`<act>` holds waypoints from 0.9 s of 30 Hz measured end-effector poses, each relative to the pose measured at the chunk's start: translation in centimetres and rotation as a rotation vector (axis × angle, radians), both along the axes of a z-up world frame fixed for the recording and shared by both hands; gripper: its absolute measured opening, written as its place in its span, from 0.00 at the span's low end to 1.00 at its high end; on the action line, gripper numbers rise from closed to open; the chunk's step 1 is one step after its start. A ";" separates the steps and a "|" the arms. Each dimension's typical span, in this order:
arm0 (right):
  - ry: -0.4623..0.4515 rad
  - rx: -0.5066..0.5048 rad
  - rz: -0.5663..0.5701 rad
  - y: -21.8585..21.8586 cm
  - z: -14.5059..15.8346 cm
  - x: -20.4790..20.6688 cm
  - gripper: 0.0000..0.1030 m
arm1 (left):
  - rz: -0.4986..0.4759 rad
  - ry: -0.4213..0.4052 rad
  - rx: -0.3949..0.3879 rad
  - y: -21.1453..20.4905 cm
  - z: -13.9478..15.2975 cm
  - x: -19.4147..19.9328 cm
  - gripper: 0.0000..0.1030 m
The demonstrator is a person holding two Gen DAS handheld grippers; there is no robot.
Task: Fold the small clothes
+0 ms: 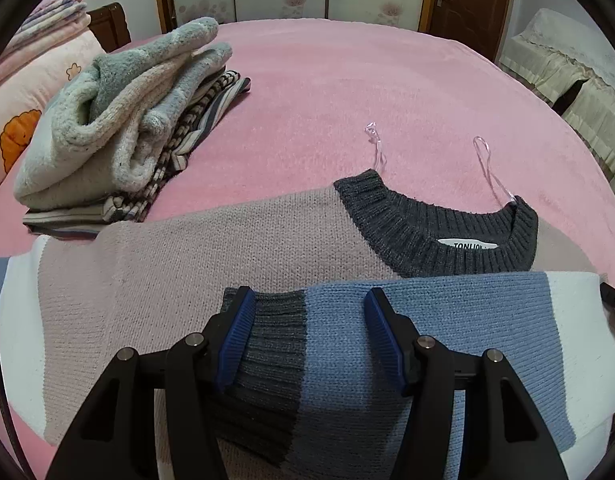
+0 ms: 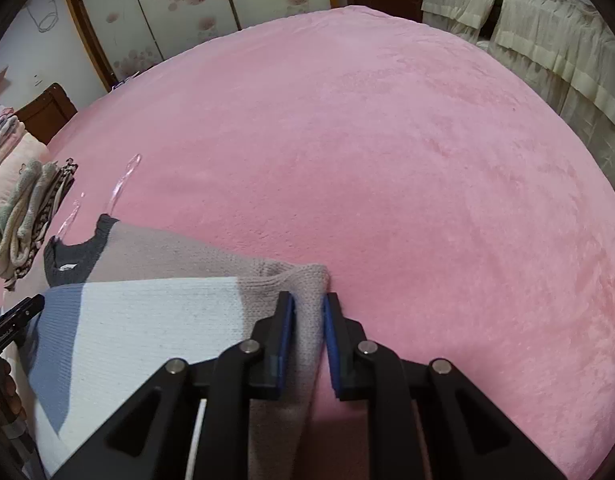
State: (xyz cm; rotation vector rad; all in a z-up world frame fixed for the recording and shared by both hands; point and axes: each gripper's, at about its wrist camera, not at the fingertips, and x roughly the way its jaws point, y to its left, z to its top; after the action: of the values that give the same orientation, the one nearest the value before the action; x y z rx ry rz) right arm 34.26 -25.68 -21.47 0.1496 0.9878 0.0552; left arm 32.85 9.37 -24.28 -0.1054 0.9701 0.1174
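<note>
Garment: we find the colour-block knitted sweater (image 1: 187, 256) flat on the pink plush bed (image 1: 347, 92), grey ribbed collar (image 1: 427, 232) far, blue sleeve folded across its chest.
Left gripper (image 1: 307, 332): fingers half open astride the grey cuff, not pressing it.
Right gripper (image 2: 307, 340): fingers pinched onto the sweater's right edge, we judge for folding inward.
Stack: folded fluffy clothes (image 1: 119, 128) far left, clear of work.
</note>
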 end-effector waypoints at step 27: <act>-0.139 -0.064 0.113 7.1 10.2 -14.5 0.33 | -0.087 -0.057 -0.086 -2.0 11.5 -12.8 0.82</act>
State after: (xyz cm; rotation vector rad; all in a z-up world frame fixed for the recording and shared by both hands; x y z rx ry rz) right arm 19.72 -18.63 -11.22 0.0309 0.8576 0.1357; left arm 20.01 7.34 -12.78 -0.1444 0.9217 -0.0077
